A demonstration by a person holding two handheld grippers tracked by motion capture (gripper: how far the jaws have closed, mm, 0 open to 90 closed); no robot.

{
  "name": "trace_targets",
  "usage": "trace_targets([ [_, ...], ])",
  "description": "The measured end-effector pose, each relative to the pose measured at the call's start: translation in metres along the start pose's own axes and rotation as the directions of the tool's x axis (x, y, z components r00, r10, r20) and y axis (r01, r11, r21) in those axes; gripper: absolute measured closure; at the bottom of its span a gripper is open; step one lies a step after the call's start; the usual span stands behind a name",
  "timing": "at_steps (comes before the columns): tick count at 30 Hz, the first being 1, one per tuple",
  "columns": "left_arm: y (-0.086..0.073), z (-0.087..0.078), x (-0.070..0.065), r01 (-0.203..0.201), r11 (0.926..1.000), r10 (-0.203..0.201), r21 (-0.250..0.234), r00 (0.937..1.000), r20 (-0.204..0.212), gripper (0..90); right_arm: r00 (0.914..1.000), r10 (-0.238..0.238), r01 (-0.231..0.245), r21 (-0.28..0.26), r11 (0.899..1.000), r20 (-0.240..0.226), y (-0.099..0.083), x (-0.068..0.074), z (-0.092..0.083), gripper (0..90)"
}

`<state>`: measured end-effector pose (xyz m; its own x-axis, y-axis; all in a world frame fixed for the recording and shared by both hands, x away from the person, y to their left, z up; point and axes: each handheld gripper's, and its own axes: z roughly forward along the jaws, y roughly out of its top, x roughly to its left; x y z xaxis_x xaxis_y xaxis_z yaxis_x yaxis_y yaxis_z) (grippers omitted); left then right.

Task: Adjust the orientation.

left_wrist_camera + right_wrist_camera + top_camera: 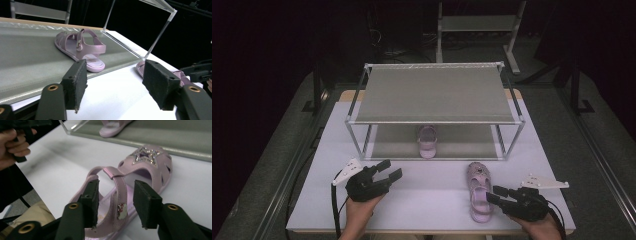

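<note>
- At the lower right of the high view, the right gripper (493,194) reaches in from the right toward a pink sandal (479,190) lying on the white desk (422,195), toe toward the rack.
- In the right gripper view its fingers (91,195) straddle the sandal's heel strap (119,187) — one pad inside the loop, one outside, both apart from the strap. They stand at a middling gap, holding nothing.
- At the lower left of the high view, the left gripper (388,171) hovers over bare desk, pointing toward the rack. Its fingers (77,80) stand wide with nothing between them.
- The second sandal (427,140) already sits on the rack's lower shelf (457,145), near the front edge at the middle of the frame, heel toward the person.
- The two-tier rack (434,95) is the only container here: its upper shelf is bare, and the lower one holds that single sandal, with free room on either side.
- Risk, as I judge it: the strap is thin and soft, so a grip on it alone could let the sandal swing or tip toe-down once lifted.
- A swinging sole could catch the rack's front rail or nudge the stored sandal out of place.
- If the fingers close off-centre, the strap may fold and slip free — the buckle (121,210) just below is another spot where a pad could snag.
</note>
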<state>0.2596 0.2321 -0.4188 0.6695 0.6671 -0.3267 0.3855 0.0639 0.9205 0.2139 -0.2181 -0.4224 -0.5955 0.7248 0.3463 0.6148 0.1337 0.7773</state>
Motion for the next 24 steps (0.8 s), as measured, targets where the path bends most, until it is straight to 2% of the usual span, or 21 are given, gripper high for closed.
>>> trace_targets([
  [2,-0.0007,0.0004,0.0006,0.001,1.0000,-0.001,0.001,1.0000,0.000,35.4,0.9998,0.004,-0.004,0.032,0.999,0.020,-0.0001,0.0010,0.0022,61.2],
  [7,-0.0003,0.0001,0.0004,-0.003,1.0000,0.003,0.002,1.0000,-0.003,34.9,0.9993,-0.014,0.012,0.068,0.998,0.035,-0.0007,0.0045,0.0073,68.0],
  [14,0.0000,-0.0017,0.0002,-0.006,1.0000,0.006,-0.005,0.9999,-0.008,34.2,0.9986,-0.004,0.001,0.061,0.998,0.053,-0.0008,0.0041,0.0071,71.8],
  [15,0.0002,-0.0021,0.0002,-0.004,0.9999,0.004,-0.010,0.9999,-0.010,34.0,0.9970,-0.024,0.020,0.057,0.998,0.073,-0.0015,0.0036,0.0058,73.4],
  [17,0.0002,-0.0026,0.0006,-0.006,0.9999,0.006,-0.012,0.9999,-0.016,33.0,0.9958,-0.029,0.025,0.049,0.998,0.086,-0.0031,0.0027,0.0045,74.9],
  [24,0.0004,-0.0023,0.0025,-0.001,0.9999,0.001,-0.013,0.9998,-0.022,28.1,0.9905,0.006,-0.010,0.023,1.000,0.138,-0.0047,-0.0002,-0.0005,78.2],
])
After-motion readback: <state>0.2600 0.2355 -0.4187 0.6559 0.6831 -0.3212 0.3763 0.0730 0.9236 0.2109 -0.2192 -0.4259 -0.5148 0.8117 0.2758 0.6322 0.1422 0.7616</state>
